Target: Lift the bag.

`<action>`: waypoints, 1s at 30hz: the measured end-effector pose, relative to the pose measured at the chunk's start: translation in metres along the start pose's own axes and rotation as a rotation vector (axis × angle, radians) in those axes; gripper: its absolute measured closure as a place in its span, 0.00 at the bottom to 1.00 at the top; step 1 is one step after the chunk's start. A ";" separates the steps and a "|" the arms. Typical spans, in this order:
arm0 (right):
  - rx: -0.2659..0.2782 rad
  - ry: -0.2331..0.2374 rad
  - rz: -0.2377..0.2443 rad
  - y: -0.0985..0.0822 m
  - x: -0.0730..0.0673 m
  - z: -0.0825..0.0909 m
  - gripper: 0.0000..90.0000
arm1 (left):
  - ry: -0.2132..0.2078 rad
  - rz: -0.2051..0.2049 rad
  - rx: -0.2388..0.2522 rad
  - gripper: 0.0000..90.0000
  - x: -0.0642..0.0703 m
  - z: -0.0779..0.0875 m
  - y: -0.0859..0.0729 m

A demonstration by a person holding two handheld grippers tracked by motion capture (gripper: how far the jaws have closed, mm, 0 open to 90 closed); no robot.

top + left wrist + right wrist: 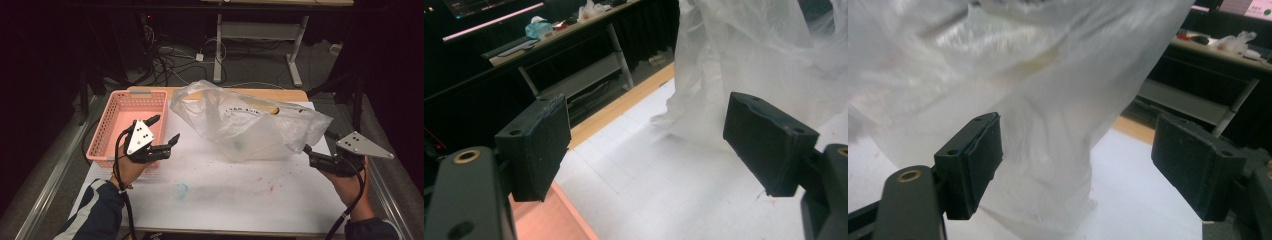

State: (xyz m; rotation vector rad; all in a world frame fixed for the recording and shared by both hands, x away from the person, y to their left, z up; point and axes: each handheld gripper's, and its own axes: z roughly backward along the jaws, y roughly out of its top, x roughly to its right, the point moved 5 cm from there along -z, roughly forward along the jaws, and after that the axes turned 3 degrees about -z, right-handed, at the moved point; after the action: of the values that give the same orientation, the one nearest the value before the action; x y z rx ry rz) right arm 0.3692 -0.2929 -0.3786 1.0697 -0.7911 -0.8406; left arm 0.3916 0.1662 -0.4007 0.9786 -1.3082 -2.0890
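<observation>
A crumpled translucent plastic bag point(250, 122) lies on the white table cover point(220, 190), a little beyond the middle. Something yellowish point(273, 110) shows through it near the top. My left gripper point(166, 128) hovers open over the right rim of a pink basket point(125, 120), well left of the bag. In the left gripper view the gripper point(649, 145) is open with nothing in it; the bag point(749, 50) stands ahead to the right. My right gripper point(317, 141) is open at the bag's right end. In the right gripper view, its gripper point(1075, 165) has bag folds point(1048, 75) just ahead between the open jaws.
The pink basket's corner point(549, 220) shows below the left jaws. A wooden strip point(295, 94) borders the table's far edge. Beyond it stand a desk frame point(260, 35) and floor cables point(165, 60). Metal rails point(55, 170) run along the table's sides.
</observation>
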 end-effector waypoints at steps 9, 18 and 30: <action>-0.020 0.020 0.005 -0.021 -0.005 0.005 0.21 | -0.007 -0.018 -0.045 0.21 0.011 0.010 -0.026; -0.067 0.076 0.027 -0.048 -0.020 0.003 0.18 | -0.022 -0.013 -0.067 0.21 0.022 0.020 -0.046; -0.117 0.084 0.047 -0.072 -0.030 -0.004 0.18 | -0.022 0.000 -0.122 0.21 0.030 0.031 -0.071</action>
State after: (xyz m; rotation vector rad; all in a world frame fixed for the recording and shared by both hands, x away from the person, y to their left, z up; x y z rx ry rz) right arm 0.3452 -0.2830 -0.4524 0.9723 -0.6859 -0.7874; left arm 0.3473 0.1922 -0.4652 0.9064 -1.1758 -2.1572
